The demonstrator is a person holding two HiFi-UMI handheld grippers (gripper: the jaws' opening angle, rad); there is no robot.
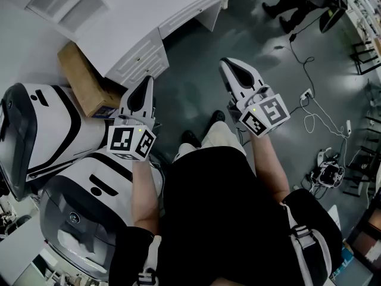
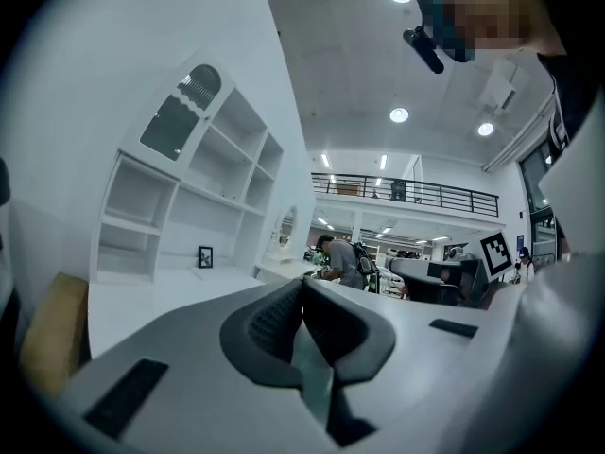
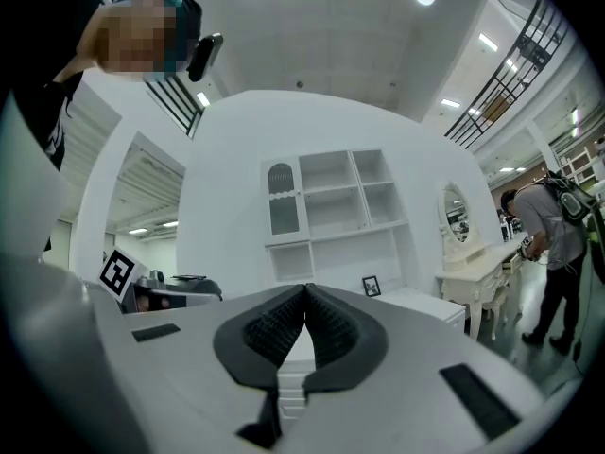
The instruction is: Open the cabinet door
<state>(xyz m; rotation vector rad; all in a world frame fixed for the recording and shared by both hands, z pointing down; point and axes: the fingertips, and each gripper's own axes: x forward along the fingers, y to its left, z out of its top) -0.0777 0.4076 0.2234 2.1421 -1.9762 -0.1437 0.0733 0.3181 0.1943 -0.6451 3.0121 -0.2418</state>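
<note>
The left gripper (image 2: 302, 283) has its fingers pressed tip to tip, with nothing between them. The right gripper (image 3: 305, 288) is the same: its pads meet at the tips and hold nothing. Beyond the right fingertips and to their right lies a white desk top (image 3: 425, 303), with a small picture frame (image 3: 371, 286) on it. Farther off, above the tips and slightly left, the cabinet door (image 3: 281, 201) is glazed with an arched top. It looks closed in the white cabinet (image 3: 345, 211), well apart from both grippers. An oval mirror (image 3: 455, 214) stands far right.
</note>
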